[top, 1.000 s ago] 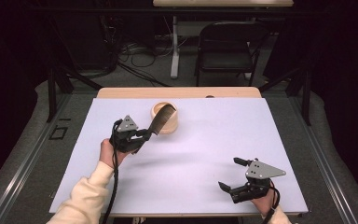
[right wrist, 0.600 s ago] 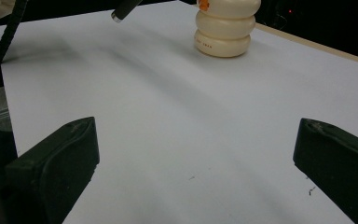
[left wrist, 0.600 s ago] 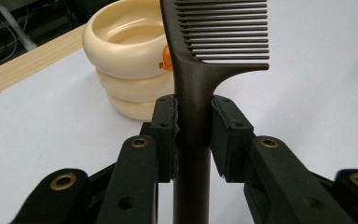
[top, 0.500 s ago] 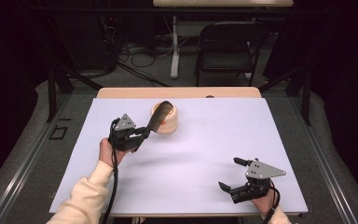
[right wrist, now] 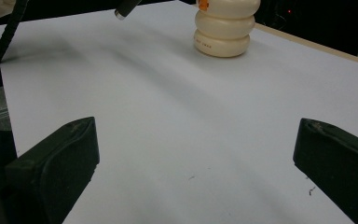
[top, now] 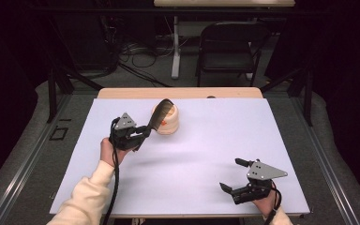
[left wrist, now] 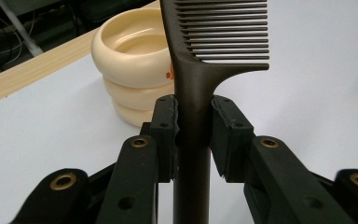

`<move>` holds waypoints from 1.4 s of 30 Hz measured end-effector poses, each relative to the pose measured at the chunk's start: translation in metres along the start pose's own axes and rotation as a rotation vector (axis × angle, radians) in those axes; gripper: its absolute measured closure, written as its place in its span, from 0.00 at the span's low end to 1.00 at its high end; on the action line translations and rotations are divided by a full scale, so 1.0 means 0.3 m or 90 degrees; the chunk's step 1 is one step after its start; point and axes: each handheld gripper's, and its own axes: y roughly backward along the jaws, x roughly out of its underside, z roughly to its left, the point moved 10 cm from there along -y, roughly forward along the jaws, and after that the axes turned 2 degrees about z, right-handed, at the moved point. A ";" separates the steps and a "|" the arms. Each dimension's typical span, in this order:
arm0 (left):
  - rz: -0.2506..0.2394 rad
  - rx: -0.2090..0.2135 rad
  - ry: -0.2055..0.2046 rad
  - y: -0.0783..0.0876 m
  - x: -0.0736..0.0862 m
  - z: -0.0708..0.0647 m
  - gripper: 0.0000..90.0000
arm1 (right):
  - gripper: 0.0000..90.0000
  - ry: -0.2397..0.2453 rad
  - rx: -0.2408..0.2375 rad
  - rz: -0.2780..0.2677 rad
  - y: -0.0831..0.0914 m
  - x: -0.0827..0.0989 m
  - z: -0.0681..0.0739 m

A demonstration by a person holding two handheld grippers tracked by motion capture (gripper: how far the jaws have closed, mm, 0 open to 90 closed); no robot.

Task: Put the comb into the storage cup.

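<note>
Holding: your left hand-held gripper (left wrist: 193, 135) pinches the dark comb (left wrist: 200, 79) by its handle, just below the teeth; pads press on both sides.
Comb place: lifted off the counter (top: 192, 154), toothed end tilted up against the rim of the cream ribbed holder (top: 165, 119), at its opening.
Comb feel: looks light, stiff plastic; smooth round handle, so it may twist or slip in the pads.
Grip advice: stay on the thick handle, never on the thin teeth, they look bendy.
Holder: looks light too, unsecured; a side push from the comb could tip it.
Right hand-held gripper (top: 243, 180): jaws spread, nothing between them, low over the counter's near right, well apart from the holder.
</note>
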 end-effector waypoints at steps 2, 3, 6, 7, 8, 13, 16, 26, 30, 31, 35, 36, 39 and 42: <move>0.000 0.003 0.002 -0.002 -0.002 0.000 0.80 | 0.00 -0.001 0.001 0.000 0.000 0.000 0.000; -0.003 0.001 0.004 -0.002 -0.004 0.001 0.80 | 0.00 0.000 0.000 0.000 0.000 0.000 0.000; -0.009 0.000 0.006 0.002 -0.014 0.007 0.80 | 0.00 -0.001 0.000 0.001 -0.001 0.000 0.001; -0.011 0.000 0.008 0.004 -0.018 0.009 0.80 | 0.00 -0.002 0.000 0.001 -0.001 0.000 0.001; -0.015 0.002 0.011 0.007 -0.024 0.011 0.80 | 0.00 -0.002 0.001 0.001 -0.001 0.000 0.001; -0.024 0.001 0.014 0.010 -0.050 0.023 0.80 | 0.00 -0.004 -0.001 0.000 -0.001 0.000 0.001; -0.026 0.001 0.015 0.009 -0.063 0.028 0.80 | 0.00 -0.005 -0.001 -0.001 -0.002 0.000 0.001; -0.030 0.005 0.024 0.008 -0.094 0.040 0.80 | 0.00 -0.013 -0.001 -0.001 -0.004 0.000 -0.001; -0.041 0.008 0.025 0.012 -0.114 0.040 0.80 | 0.00 -0.017 -0.005 0.004 -0.009 0.004 0.002; -0.043 0.009 0.025 0.013 -0.117 0.041 0.80 | 0.00 -0.021 -0.006 0.004 -0.011 0.005 0.004; -0.053 0.010 0.030 0.017 -0.131 0.047 0.80 | 0.00 -0.021 -0.007 0.009 -0.013 0.008 0.004; -0.051 0.011 0.029 0.017 -0.132 0.048 0.80 | 0.00 -0.021 -0.005 0.009 -0.012 0.007 0.003; -0.053 0.012 0.032 0.013 -0.136 0.050 0.80 | 0.00 -0.020 -0.005 0.006 -0.010 0.006 0.002; -0.056 0.013 0.032 0.011 -0.141 0.050 0.80 | 0.00 -0.020 -0.005 0.004 -0.011 0.005 0.003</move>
